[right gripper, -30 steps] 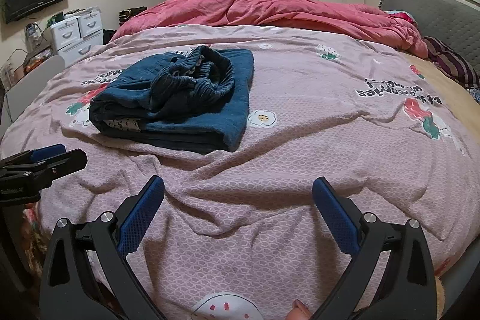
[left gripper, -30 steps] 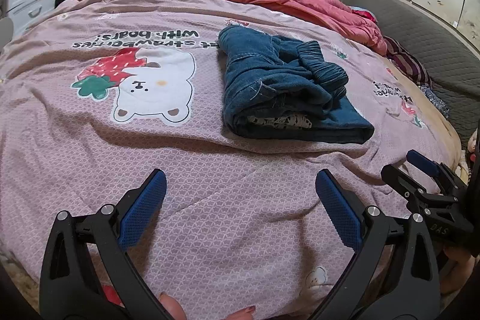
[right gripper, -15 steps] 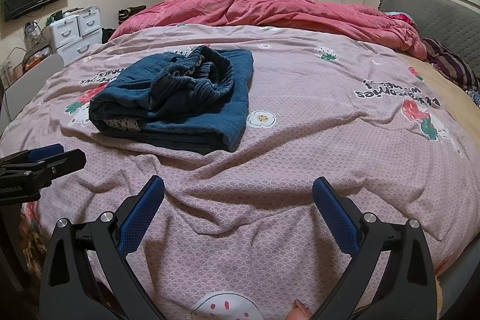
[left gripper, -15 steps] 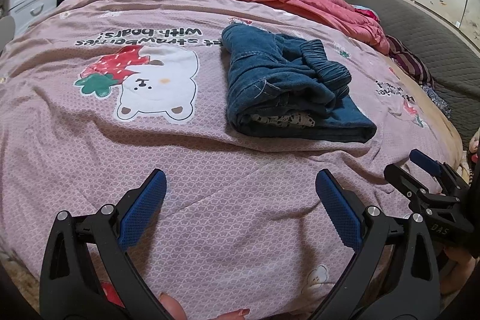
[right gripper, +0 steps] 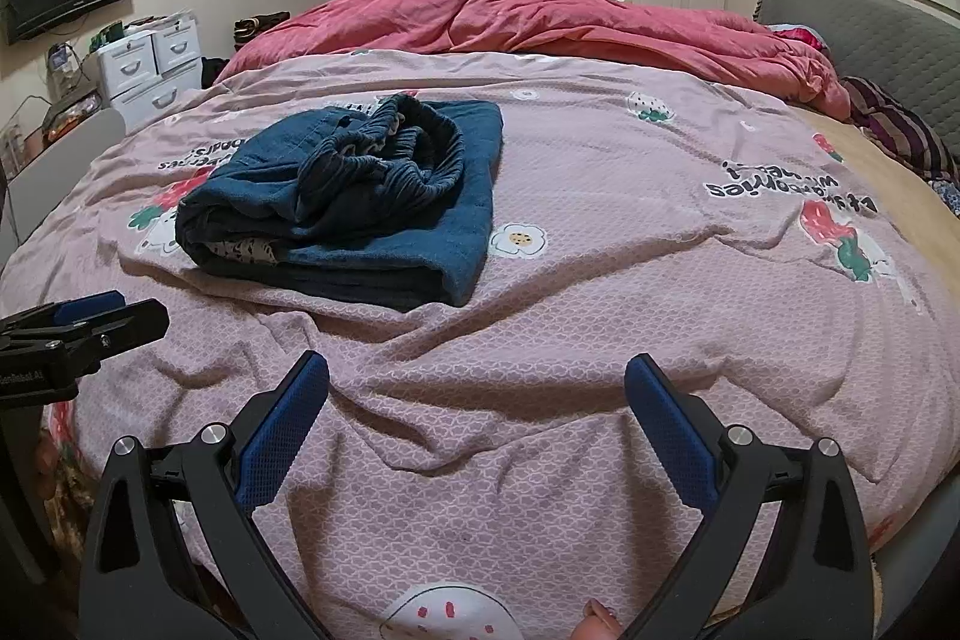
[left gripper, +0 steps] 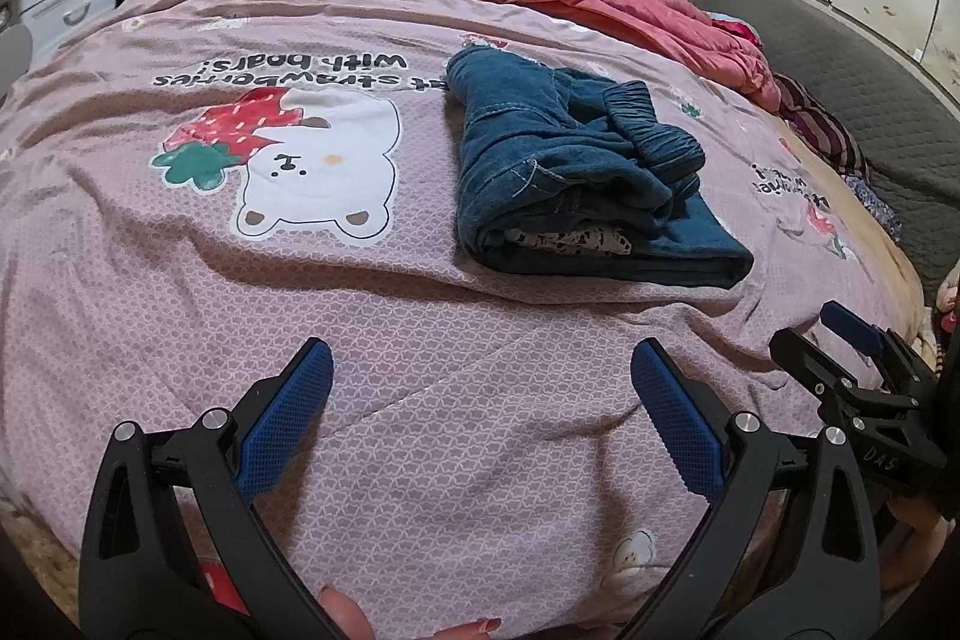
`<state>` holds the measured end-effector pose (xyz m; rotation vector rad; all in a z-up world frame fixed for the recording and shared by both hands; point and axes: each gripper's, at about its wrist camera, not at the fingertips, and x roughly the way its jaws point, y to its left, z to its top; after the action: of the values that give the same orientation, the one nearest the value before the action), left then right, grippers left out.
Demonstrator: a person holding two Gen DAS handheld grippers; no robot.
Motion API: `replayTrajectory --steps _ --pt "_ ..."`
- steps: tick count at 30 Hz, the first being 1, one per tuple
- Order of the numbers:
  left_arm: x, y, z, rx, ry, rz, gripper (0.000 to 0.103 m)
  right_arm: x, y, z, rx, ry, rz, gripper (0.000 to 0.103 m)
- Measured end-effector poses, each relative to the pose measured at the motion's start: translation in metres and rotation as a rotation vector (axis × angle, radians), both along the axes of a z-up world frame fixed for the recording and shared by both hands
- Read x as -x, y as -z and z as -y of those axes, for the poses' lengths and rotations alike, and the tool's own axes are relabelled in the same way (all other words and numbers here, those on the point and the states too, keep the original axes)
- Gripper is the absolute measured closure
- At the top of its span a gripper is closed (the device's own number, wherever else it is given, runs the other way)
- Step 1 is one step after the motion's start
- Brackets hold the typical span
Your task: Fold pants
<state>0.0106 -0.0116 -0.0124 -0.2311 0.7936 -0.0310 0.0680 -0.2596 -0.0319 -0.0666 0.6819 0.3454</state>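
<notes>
Left wrist view.
- My left claw (left gripper: 480, 415): both blue pads spread wide, nothing between them, hovering over the near part of the bed (left gripper: 420, 370).
- Pants (left gripper: 576, 178): dark blue, already in a thick folded bundle on the pink bedspread, ahead of this claw and off to its right, well apart from the pads. The long axis runs from near-right to far-left; the rolled fold edge faces me, with patterned lining showing in it. The elastic waistband lies bunched on top.
- My right claw (left gripper: 852, 346): seen at the right edge, side-on; from here I cannot tell how its jaws stand.

Right wrist view.
- My right claw (right gripper: 477, 424): pads spread wide, empty, over wrinkled bedspread.
- Pants (right gripper: 360, 202): ahead and to the left of this claw, well apart from it. The flat lower layer juts out toward the right; the waistband heaps in the middle.
- My left claw (right gripper: 84, 322): at the left edge, low, near the bundle's near-left corner.

Judgement: the bundle lies between the two claws, neither clearly nearer. The fold looks nearly or fully done; any tidying would aim at the loose waistband.
</notes>
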Motion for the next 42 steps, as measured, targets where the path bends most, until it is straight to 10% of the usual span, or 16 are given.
replayTrajectory --steps 32,42 --pt "-0.002 -0.004 -0.019 0.074 -0.024 -0.018 0.009 -0.025 0.001 0.008 0.009 0.018 -0.050 0.005" --pt "-0.096 -0.015 -0.161 -0.110 -0.357 -0.164 0.009 -0.163 -0.028 0.171 0.035 0.364 -0.103 0.005"
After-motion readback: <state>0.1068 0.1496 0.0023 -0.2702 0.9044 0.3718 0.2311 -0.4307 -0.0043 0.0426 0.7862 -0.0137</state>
